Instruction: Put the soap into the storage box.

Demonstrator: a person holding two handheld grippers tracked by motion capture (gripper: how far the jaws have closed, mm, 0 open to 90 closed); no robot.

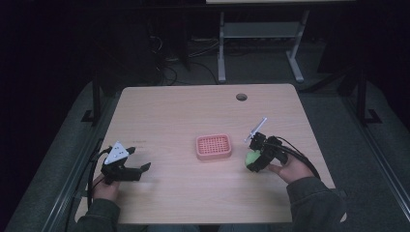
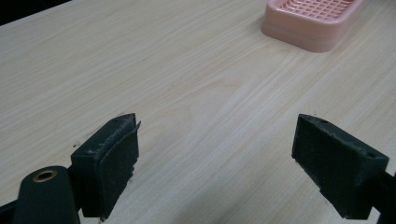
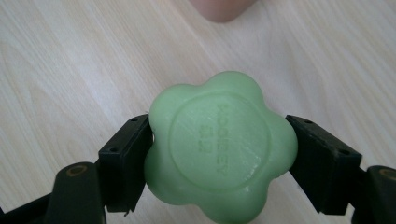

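**A:** Where is the soap against your right gripper (image 1: pixel 253 163)?

**B:** Your right gripper is clamped on the green flower-shaped soap (image 3: pixel 219 147). In the right gripper view its two black jaws press the soap's flanks at 9 and 3 o'clock, and the stamped flat face looks up at the camera. In the high view the soap (image 1: pixel 251 158) sits at the gripper's tip, just above the wooden table (image 1: pixel 169 106), with your hand behind it at about 4 o'clock.

**A:** And the pink soap dish?

**B:** The pink soap dish (image 1: pixel 213 146) lies near the table's middle. From the soap it is at about 10 o'clock, close by but not touching. In the right gripper view a pink corner of it (image 3: pixel 223 8) shows at 12 o'clock beyond the soap.

**A:** Your left gripper?

**B:** Your left gripper (image 1: pixel 138 162) has its jaws spread wide with nothing between them, low over the table at the near left. In the left gripper view the dish (image 2: pixel 310 21) lies at about 1 o'clock, well apart.
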